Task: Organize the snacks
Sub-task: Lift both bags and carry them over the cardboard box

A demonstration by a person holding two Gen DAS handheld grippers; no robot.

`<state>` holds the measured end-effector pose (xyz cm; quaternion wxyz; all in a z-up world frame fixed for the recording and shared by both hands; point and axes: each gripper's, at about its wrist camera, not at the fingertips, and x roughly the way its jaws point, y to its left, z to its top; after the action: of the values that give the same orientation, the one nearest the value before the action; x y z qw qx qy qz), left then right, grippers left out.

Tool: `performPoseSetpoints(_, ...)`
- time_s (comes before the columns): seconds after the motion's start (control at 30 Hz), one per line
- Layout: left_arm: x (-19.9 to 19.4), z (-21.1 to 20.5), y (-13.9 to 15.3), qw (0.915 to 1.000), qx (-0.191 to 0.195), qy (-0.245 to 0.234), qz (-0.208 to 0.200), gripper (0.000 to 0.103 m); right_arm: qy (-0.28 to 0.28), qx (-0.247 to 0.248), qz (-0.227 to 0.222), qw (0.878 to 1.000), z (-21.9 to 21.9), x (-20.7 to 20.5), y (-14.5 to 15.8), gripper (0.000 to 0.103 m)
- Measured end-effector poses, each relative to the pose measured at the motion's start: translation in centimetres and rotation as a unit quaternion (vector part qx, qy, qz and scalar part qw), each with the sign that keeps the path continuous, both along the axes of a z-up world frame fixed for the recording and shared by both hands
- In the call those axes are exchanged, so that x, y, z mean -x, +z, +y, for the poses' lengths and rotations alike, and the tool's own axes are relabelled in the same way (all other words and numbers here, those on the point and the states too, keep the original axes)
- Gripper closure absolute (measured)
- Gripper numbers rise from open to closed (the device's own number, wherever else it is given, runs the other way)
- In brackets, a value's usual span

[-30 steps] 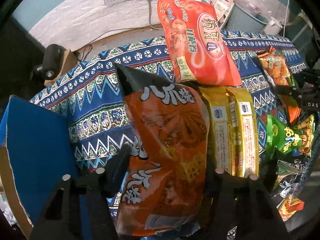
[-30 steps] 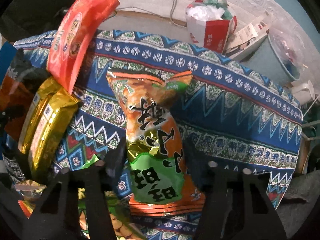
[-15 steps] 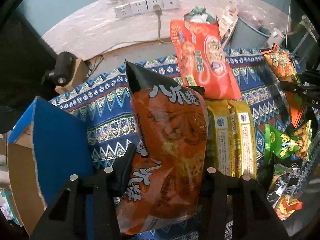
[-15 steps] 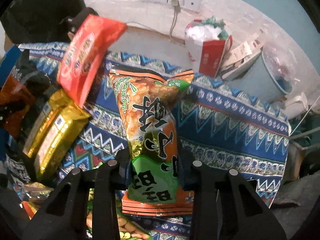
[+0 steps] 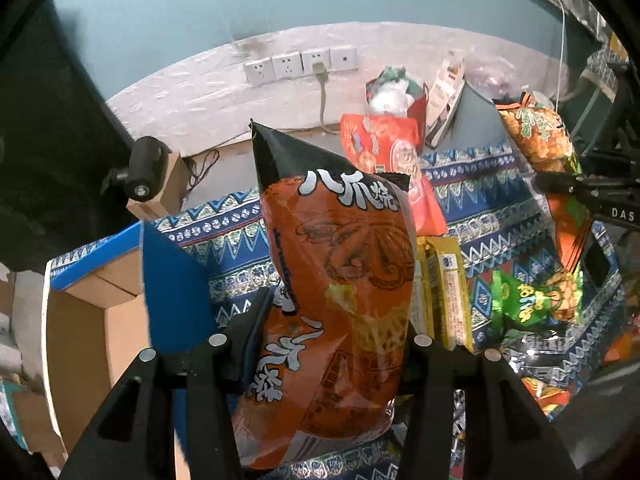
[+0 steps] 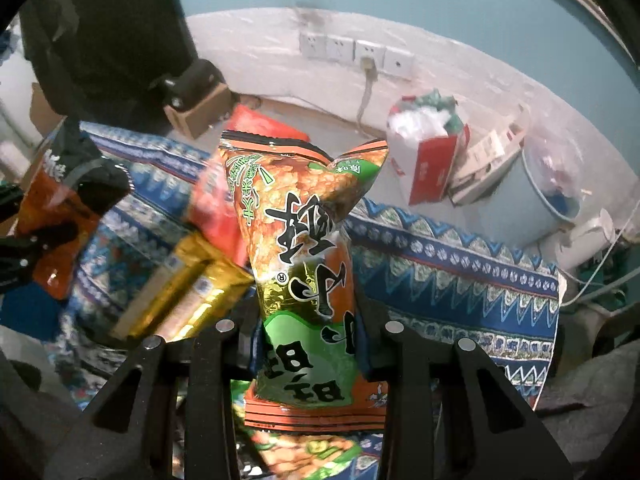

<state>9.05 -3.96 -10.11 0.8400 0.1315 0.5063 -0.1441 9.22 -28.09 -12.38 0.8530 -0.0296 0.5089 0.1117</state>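
Each hand's fingers clench a bag: left (image 5: 320,344) the orange bag (image 5: 340,280), right (image 6: 308,332) the green bag (image 6: 308,280). More snacks (image 5: 440,280) wait on the desk (image 5: 240,248); box (image 5: 100,320) at nine o'clock.

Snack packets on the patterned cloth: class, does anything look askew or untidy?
Yes. The loose packets lie in a jumble: a red bag overlaps the yellow packets, and a green bag sits crooked beside them. The cloth shows no spill or tear.
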Motion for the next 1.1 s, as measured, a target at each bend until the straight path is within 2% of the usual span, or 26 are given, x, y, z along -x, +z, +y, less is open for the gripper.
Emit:
performPoseSetpoints(0.4,2.8,3.5,5.0,0.9981,0.029,0.019,-0.051,0.054,0.028,-0.039,-0.034,0.998,4.3,1.9,4.7,0.07)
performPoseSetpoints(0.63,4.3,6.0,6.7,0.9962,0.035,0.034,-0.073,0.054,0.05,-0.051,-0.044,0.996,7.3,2.3,6.6,0.07)
performPoseSetpoints(1.1,5.8,12.1,6.5,0.993,0.031,0.085,-0.075,0.054,0.109,-0.071,-0.038,0.991,14.7,1.2,8.3,0.07)
